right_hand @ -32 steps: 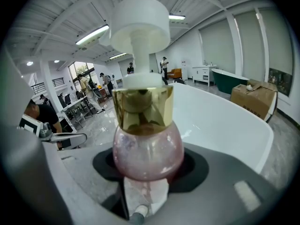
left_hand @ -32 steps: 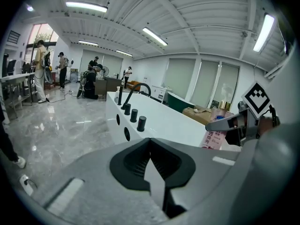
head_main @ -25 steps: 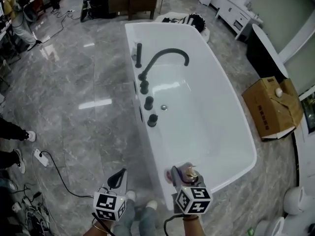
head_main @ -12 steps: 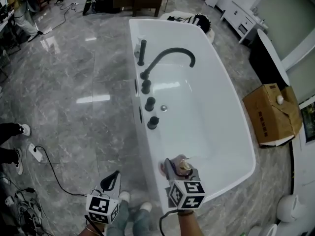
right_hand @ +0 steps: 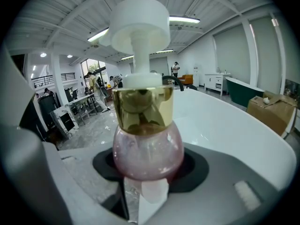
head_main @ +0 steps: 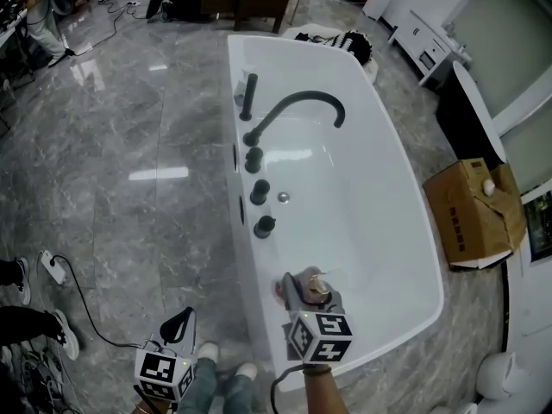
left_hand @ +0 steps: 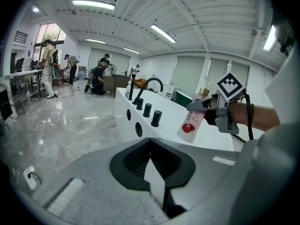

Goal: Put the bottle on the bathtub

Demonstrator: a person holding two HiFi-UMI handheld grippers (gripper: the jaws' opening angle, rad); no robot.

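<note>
The white bathtub (head_main: 429,248) fills the middle of the head view. Over its near left rim my right gripper (head_main: 304,286) is shut on a pink pump bottle (head_main: 316,290) with a gold collar and white pump. In the right gripper view the bottle (right_hand: 146,144) stands upright between the jaws of the right gripper (right_hand: 145,187). The left gripper view shows the bottle (left_hand: 192,122), with a red fruit print, held a little above the tub rim (left_hand: 168,118). My left gripper (head_main: 179,323) hangs over the floor left of the tub. The left gripper (left_hand: 152,165) is shut and holds nothing.
A black arched faucet (head_main: 297,106) and three black knobs (head_main: 259,192) line the tub's left rim. A cardboard box (head_main: 474,210) sits on the floor right of the tub. A power strip with its cable (head_main: 52,270) and a person's shoe (head_main: 65,335) are at the left.
My right gripper has carried the bottle slightly forward and left along the tub's near rim. My left gripper has dropped back toward the lower left.
</note>
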